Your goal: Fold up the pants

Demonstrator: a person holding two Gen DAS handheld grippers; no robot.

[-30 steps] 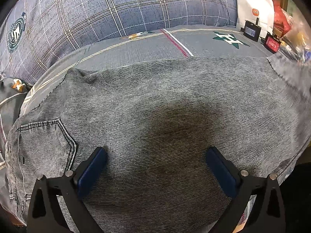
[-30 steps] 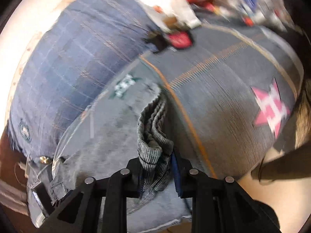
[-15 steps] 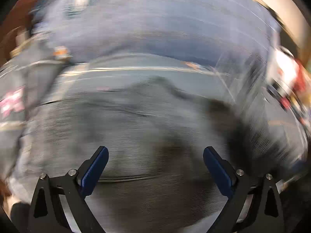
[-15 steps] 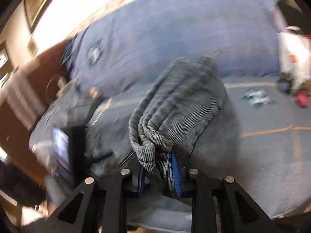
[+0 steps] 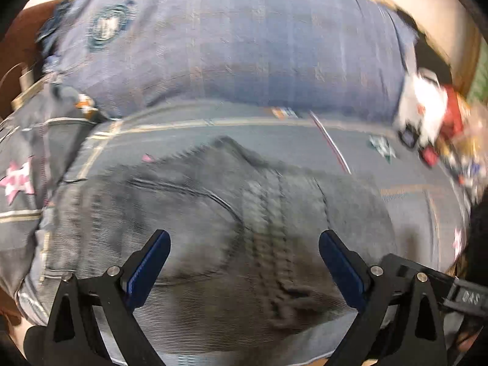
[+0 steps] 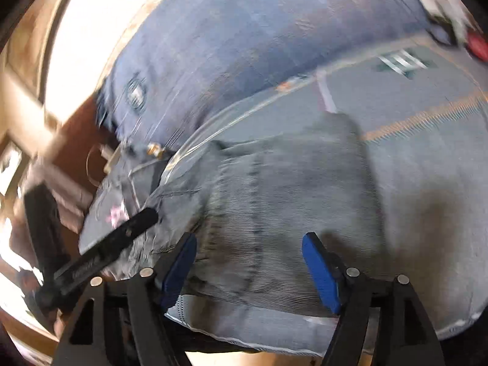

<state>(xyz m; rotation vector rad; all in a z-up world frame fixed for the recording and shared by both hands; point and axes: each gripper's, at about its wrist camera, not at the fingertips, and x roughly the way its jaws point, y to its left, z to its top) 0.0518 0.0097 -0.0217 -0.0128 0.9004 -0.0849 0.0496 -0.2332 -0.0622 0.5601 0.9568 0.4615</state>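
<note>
Under both grippers, folded grey pants (image 5: 213, 219) lie on bed; left gripper (image 5: 244, 262) released, right gripper (image 6: 248, 262) opening, nothing gripped.

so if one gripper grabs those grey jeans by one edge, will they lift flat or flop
Probably flop: the jeans already lie in soft creases on the bed. Likely heavy for cloth, since the fold looks thick and layered. Probably not slippery, as the ribbed weave should catch the open right gripper pads.
</note>
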